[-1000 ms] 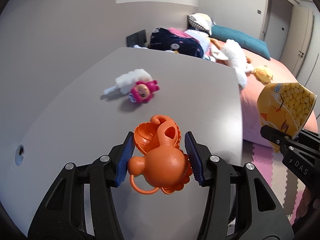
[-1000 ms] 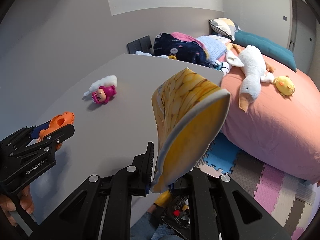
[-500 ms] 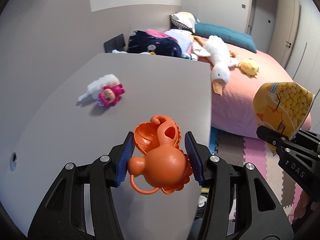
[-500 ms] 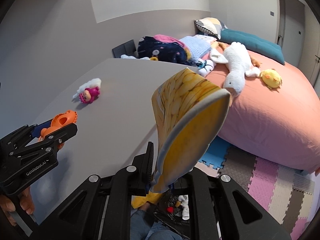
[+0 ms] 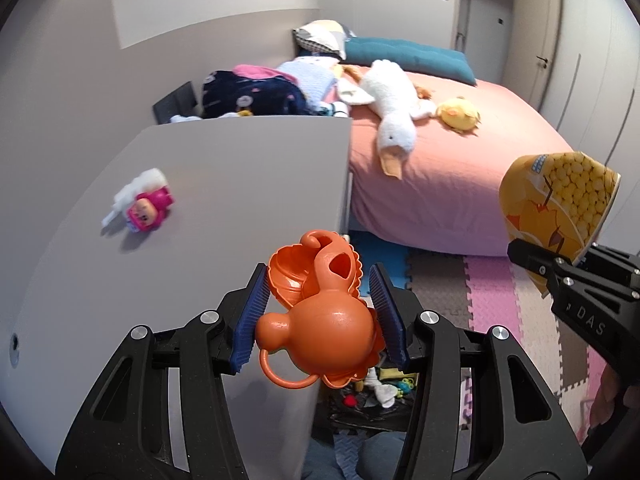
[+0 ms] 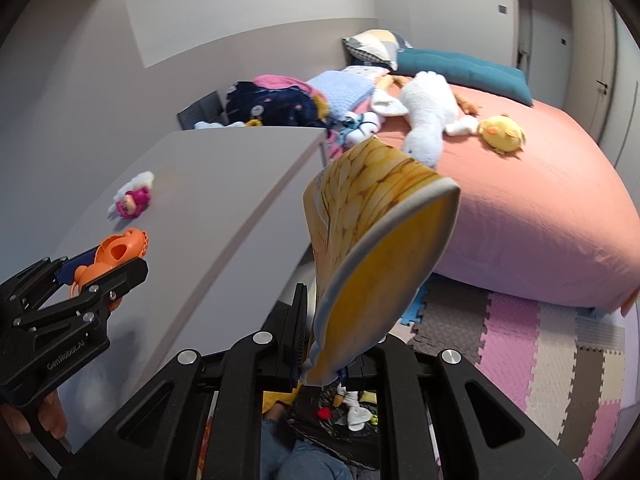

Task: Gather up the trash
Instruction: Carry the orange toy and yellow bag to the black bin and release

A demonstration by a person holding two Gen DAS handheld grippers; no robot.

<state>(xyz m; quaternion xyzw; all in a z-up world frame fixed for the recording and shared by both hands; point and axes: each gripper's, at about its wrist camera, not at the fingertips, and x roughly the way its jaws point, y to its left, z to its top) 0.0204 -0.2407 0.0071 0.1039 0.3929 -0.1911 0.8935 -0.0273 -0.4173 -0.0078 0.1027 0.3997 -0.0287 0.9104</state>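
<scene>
The left tongs (image 5: 316, 316) were clamped on an orange plastic toy (image 5: 320, 320), a smooth, glossy moulded piece with a rounded body, a scalloped frill and a thin ring loop at its lower edge; the blue ribbed pads (image 5: 250, 326) were pressed against its flanks. The right tongs (image 6: 324, 356) were closed tight on the bottom seam of a yellow snack bag (image 6: 372, 256), a thin, crinkly printed foil pouch that stood up from the jaws, its open mouth gaping away from the camera. Both items were held over the edge of the grey bench (image 5: 224, 200), above a dark trash bag (image 5: 360, 408) seen low between the arms, on the floor, with small bits already in it. The step in hand was judged to be the carry to that bag; it would be done well if each item were brought squarely over the bag's opening before any release, since the light pouch was likely to drift and the hard toy to bounce. A pink doll (image 5: 146, 210) with a white fluffy part was left lying on the matt bench top. Beyond, a pink bed (image 5: 460, 184) with a white plush goose (image 5: 390, 104) and foam floor mats (image 5: 500, 292) was visible.
</scene>
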